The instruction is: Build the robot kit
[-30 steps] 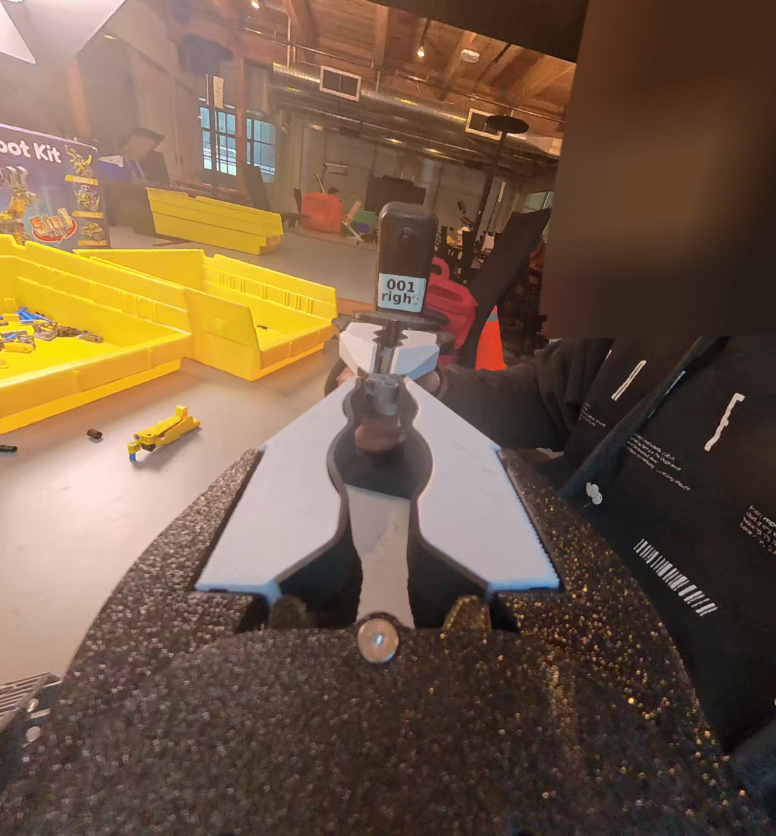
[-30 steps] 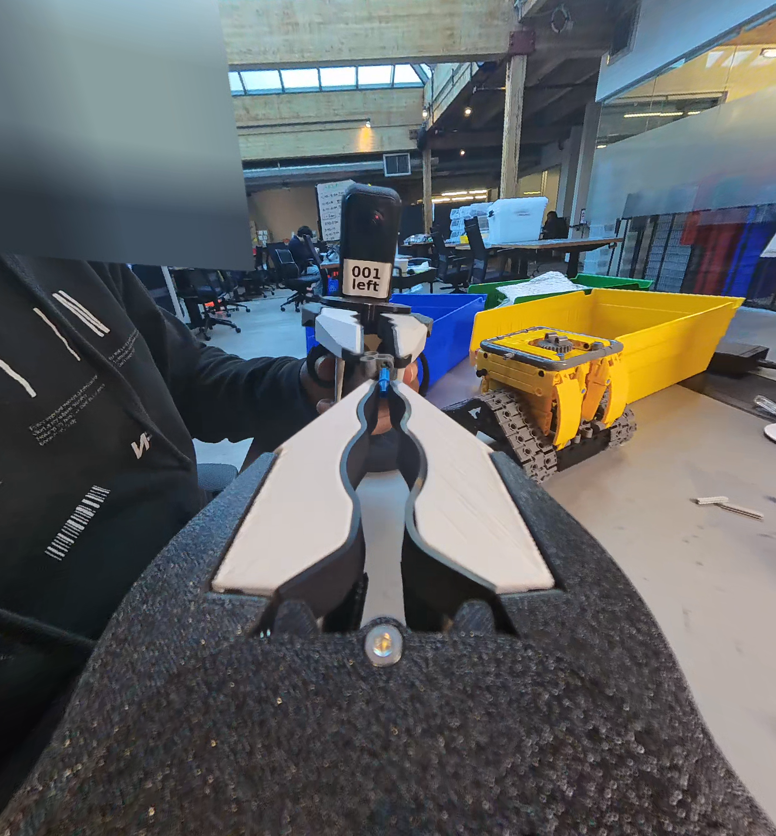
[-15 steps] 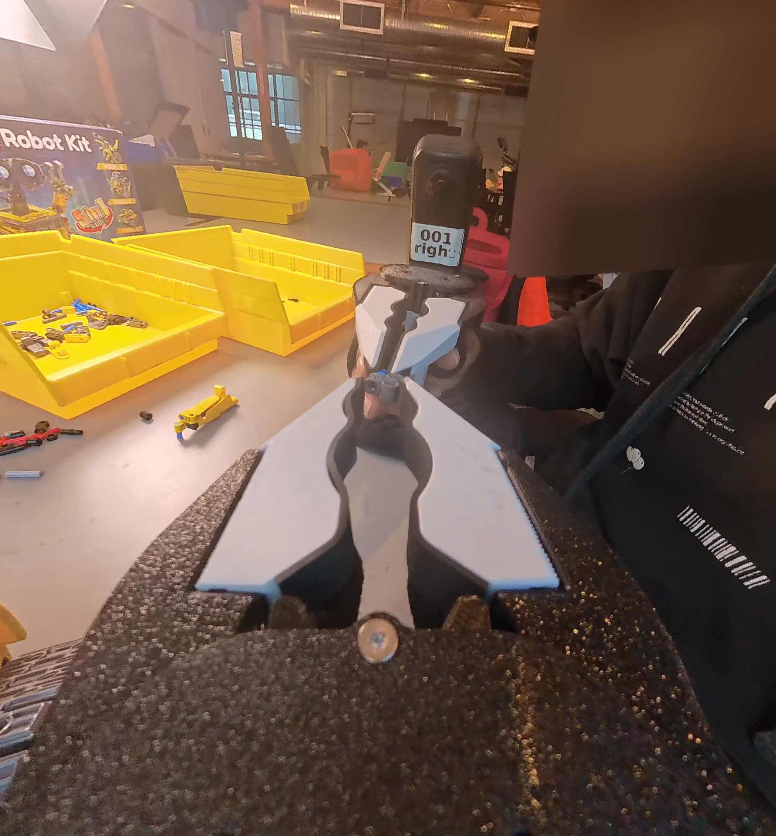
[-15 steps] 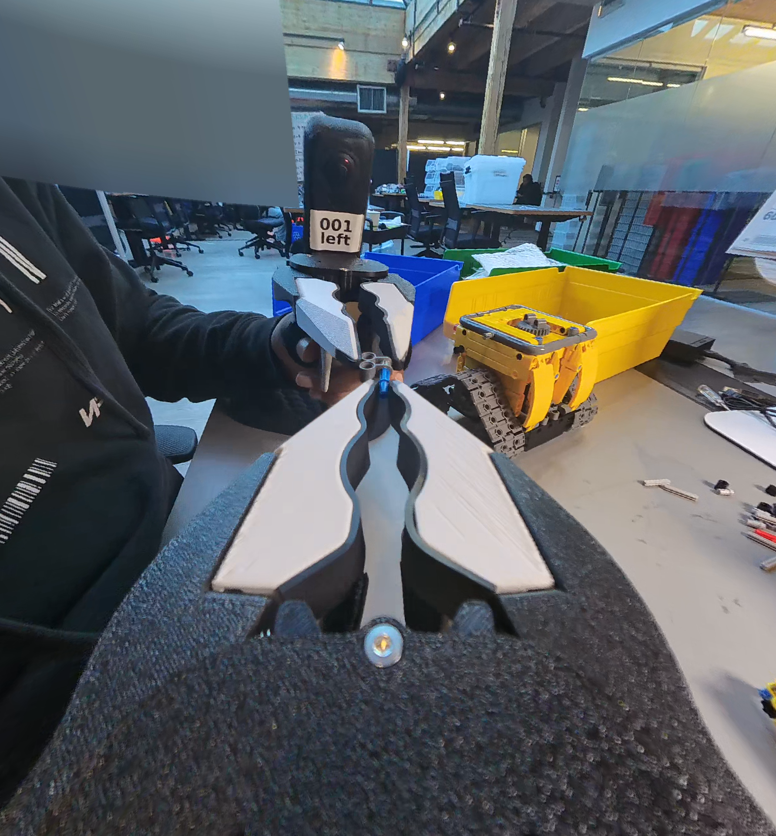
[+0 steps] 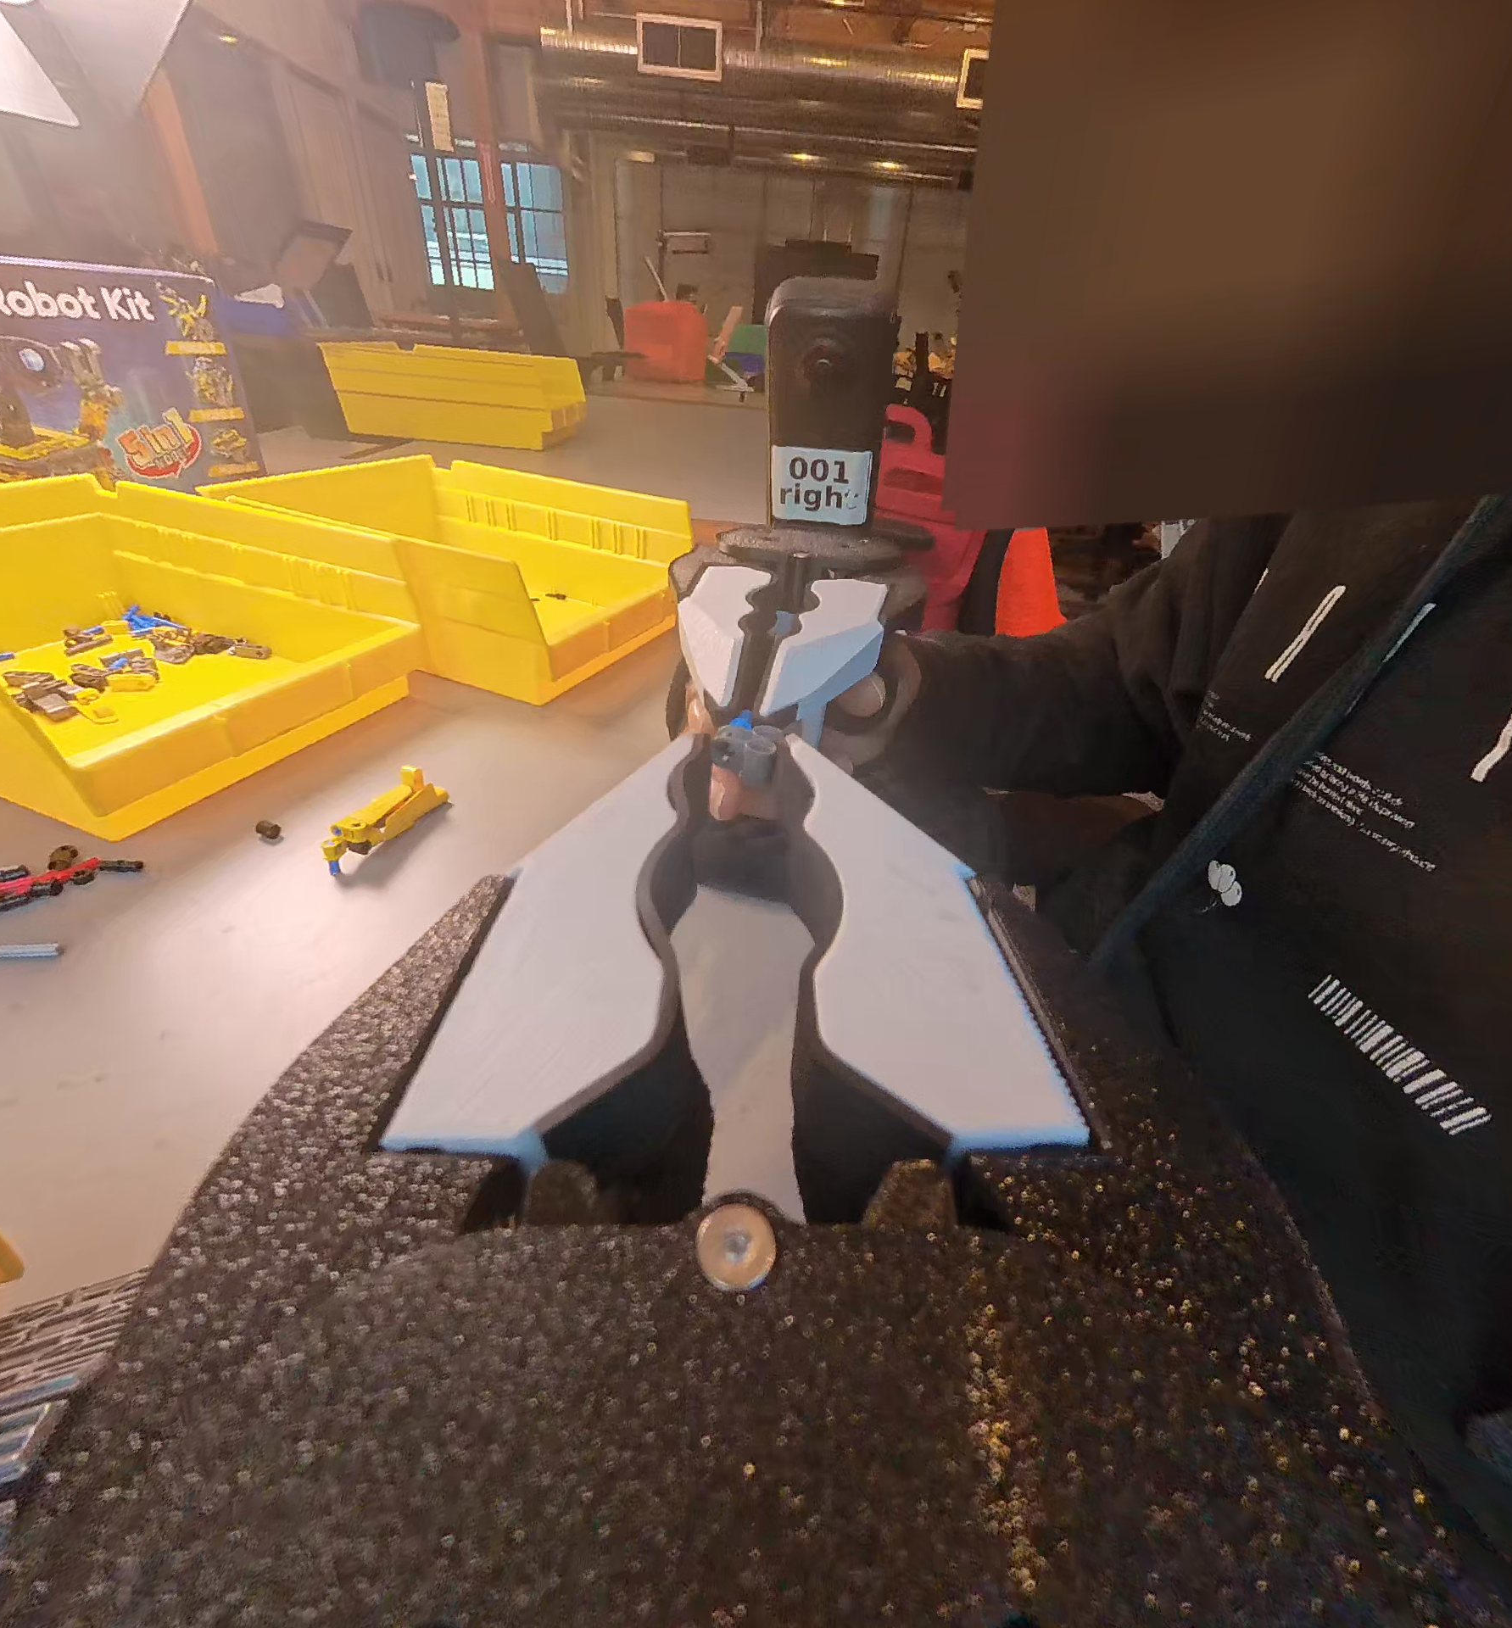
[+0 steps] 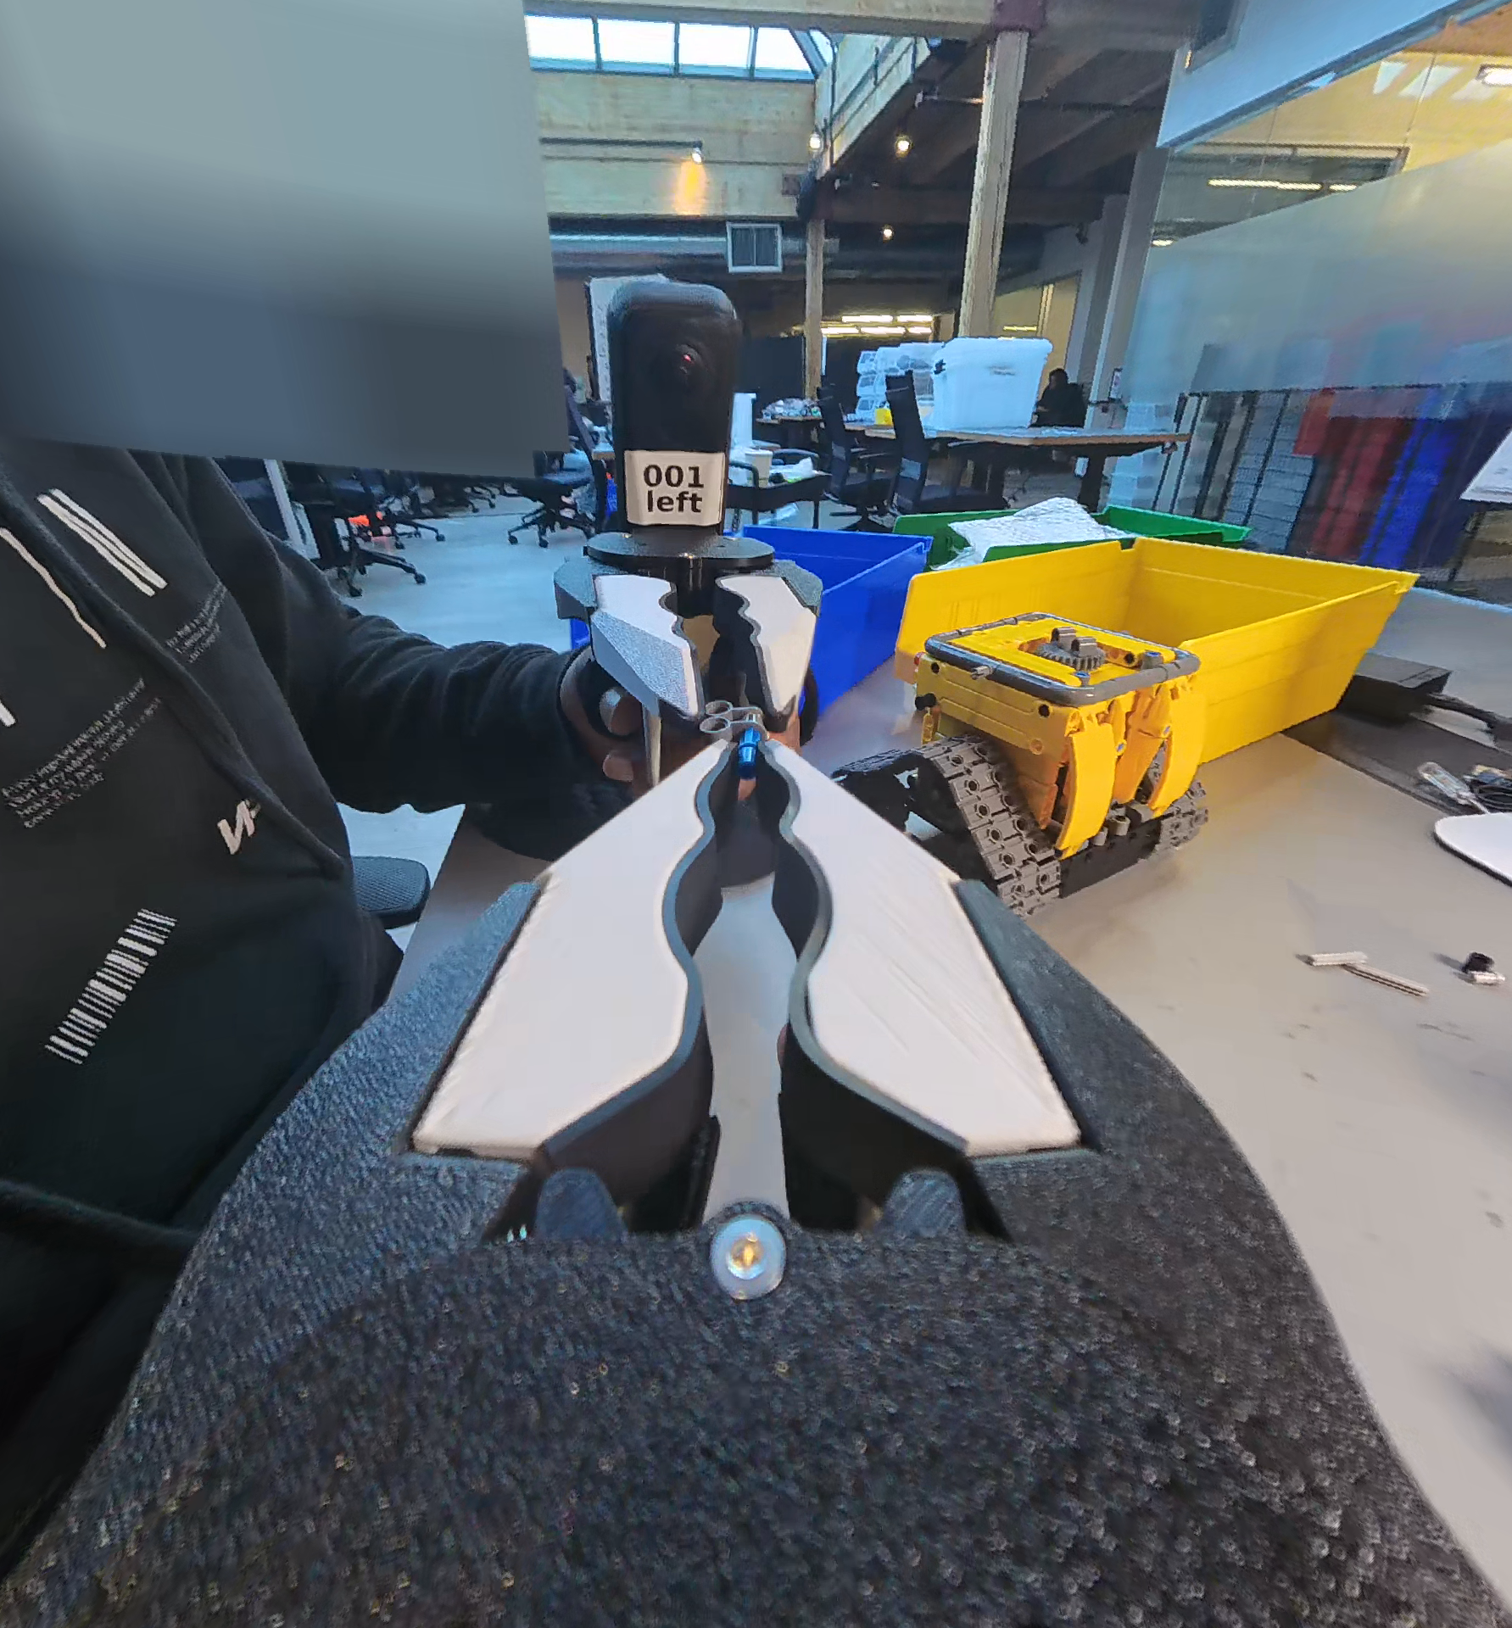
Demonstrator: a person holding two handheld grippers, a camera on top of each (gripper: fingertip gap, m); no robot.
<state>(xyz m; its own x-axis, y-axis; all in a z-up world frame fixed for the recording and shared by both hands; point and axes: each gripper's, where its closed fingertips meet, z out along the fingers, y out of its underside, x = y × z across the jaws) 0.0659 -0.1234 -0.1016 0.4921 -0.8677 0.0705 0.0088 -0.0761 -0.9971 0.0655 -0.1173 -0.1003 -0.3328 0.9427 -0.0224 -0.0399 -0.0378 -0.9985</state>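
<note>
Closest in the left wrist view, the left gripper (image 5: 745,749) has its claw clamped together on a small grey connector with round holes (image 5: 750,751), held in the air above the grey table (image 5: 162,1013). Likewise, the right gripper (image 6: 741,751) is pinched on a short blue pin (image 6: 745,759). The pin's far end sits right at the connector, though I cannot tell whether it is inside a hole. Against a second ago, the two tools have drawn closer nose to nose, and a blue tip now shows at the connector's left end in the left wrist view. A person in a black printed sweatshirt (image 6: 118,793) holds both tools.

Farther out on the left side of the table lie red and black loose pieces (image 5: 30,881) and a small yellow assembly (image 5: 382,815). Just beyond them is a yellow bin (image 5: 206,766) with small parts in it. A printed kit box (image 5: 91,379) stands behind the bin.

On the right side stands a yellow tracked toy vehicle (image 6: 1060,749), just in front of another yellow bin (image 6: 1281,669), with a blue bin (image 6: 858,581) beyond.
</note>
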